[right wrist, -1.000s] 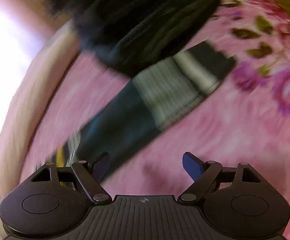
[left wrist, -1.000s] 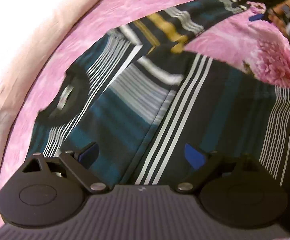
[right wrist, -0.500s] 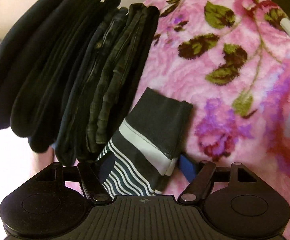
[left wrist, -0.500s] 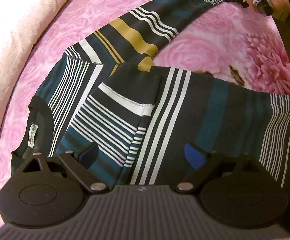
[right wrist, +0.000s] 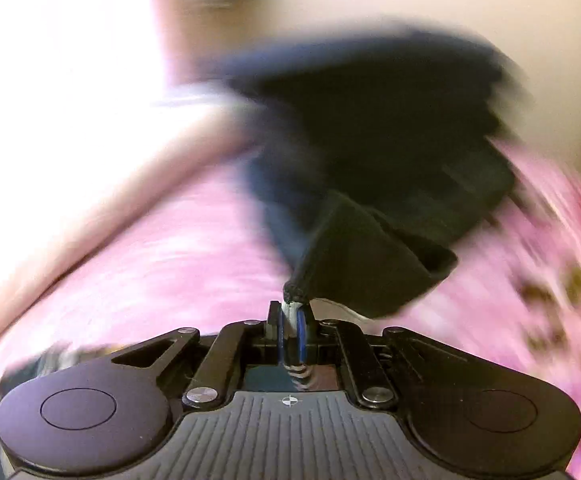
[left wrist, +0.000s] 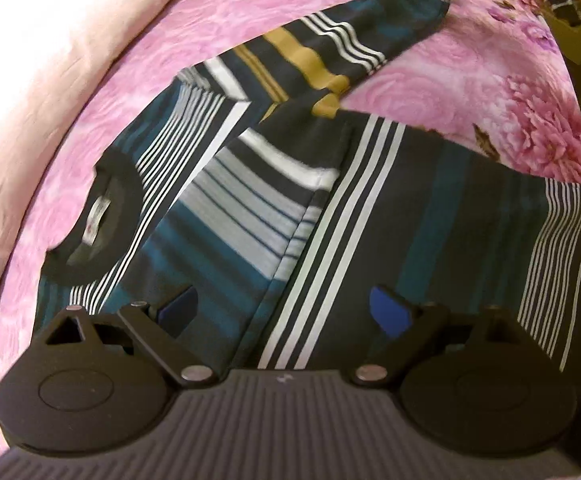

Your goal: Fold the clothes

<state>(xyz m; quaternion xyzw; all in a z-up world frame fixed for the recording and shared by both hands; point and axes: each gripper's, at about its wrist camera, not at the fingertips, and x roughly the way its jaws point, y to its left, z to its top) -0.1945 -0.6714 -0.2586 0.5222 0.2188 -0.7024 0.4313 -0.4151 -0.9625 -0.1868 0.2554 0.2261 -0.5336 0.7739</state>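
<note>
we see the striped shirt (left wrist: pixel 390 208) lying spread on the pink floral blanket (left wrist: pixel 250 12), and we place everything else by that shirt. its black collar (left wrist: pixel 102 216), with a small white label inside, sits at the shirt's left end. one sleeve is folded in over the chest, its wide white band lying across the middle of the shirt. the other sleeve (left wrist: pixel 330 48) runs away from the shirt's upper edge toward the far side of the blanket, showing mustard and white stripes, and its far end lifts off the blanket. a pale pink quilt (left wrist: pixel 50 60) lies beyond the collar end of the shirt.

our left gripper (left wrist: pixel 286 308) hovers over the shirt's near edge, its jaws spread wide with nothing between them; the blue pads stand well apart above the striped cloth.

our right gripper (right wrist: pixel 290 322) is at the end of that far sleeve. its jaws are pressed together on the sleeve cuff (right wrist: pixel 366 264), with a bunched bit of striped fabric pinched between the blue pads and the dark cuff fanning out ahead. just beyond the cuff lies a stack of dark folded clothes (right wrist: pixel 390 128), blurred in the right wrist view, so we cannot tell whether cuff and stack touch.
</note>
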